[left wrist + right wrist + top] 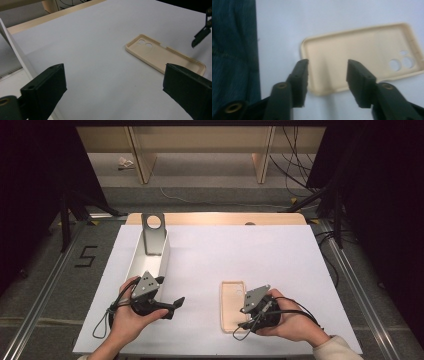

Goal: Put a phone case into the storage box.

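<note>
The beige phone case (pixel 233 306) lies flat, hollow side up, near the front edge of the tabletop (pixel 240 255), right of the middle, its camera holes toward the back edge. The right gripper (pixel 326 77) hangs just above the case's front end with its jaws parted about halfway and nothing between them; one jaw sits over the case's corner, the other over its hollow. The left gripper (pixel 112 92) stands wide open and holds nothing, near the front end of the long white box (pixel 150 257) along the tabletop's left edge.

The likely trouble is the grip itself: the case's wall is low and thin, so closing jaws could slip over the rim or push the light case across the smooth tabletop, perhaps off the front edge. A pinch at one corner only may let the case swing or drop when lifted.
</note>
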The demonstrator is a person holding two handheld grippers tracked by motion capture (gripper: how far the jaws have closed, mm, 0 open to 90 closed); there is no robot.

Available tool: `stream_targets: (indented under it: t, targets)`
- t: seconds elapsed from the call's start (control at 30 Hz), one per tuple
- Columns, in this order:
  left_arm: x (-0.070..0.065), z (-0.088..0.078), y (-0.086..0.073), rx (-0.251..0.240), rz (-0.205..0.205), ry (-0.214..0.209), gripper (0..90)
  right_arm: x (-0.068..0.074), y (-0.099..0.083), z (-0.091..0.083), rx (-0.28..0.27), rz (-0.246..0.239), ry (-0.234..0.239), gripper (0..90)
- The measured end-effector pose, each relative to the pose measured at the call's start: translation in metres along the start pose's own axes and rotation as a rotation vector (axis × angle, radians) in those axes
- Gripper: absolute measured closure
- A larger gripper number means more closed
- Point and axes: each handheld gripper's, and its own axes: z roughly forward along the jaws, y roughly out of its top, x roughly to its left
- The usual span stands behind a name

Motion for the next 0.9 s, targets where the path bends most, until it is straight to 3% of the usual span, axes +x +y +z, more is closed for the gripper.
stream_targets:
  t: [0.1, 0.2, 0.37, 0.57, 0.67, 0.9]
  targets:
    - [0.000, 0.000, 0.000, 0.000, 0.000, 0.000, 4.3, -0.005, 0.001, -0.006, -0.088, 0.039, -0.038, 38.5]
    - [0.000, 0.000, 0.000, -0.001, -0.001, 0.000, 4.3, -0.009, 0.002, -0.011, -0.142, 0.072, -0.065, 31.7]
    - [0.000, 0.001, -0.001, 0.001, -0.001, -0.001, 4.3, -0.012, -0.001, -0.010, -0.143, 0.091, -0.084, 23.6]
    - [0.000, 0.001, -0.001, 0.003, 0.000, -0.005, 4.6, -0.010, -0.001, -0.002, -0.086, 0.056, -0.074, 23.6]
    - [-0.001, 0.001, -0.001, 0.004, 0.005, -0.008, 4.7, -0.010, 0.001, 0.001, -0.108, 0.040, -0.098, 20.8]
    - [-0.001, 0.002, -0.001, 0.005, 0.005, -0.008, 4.8, -0.012, 0.002, -0.001, -0.165, 0.051, -0.132, 19.0]
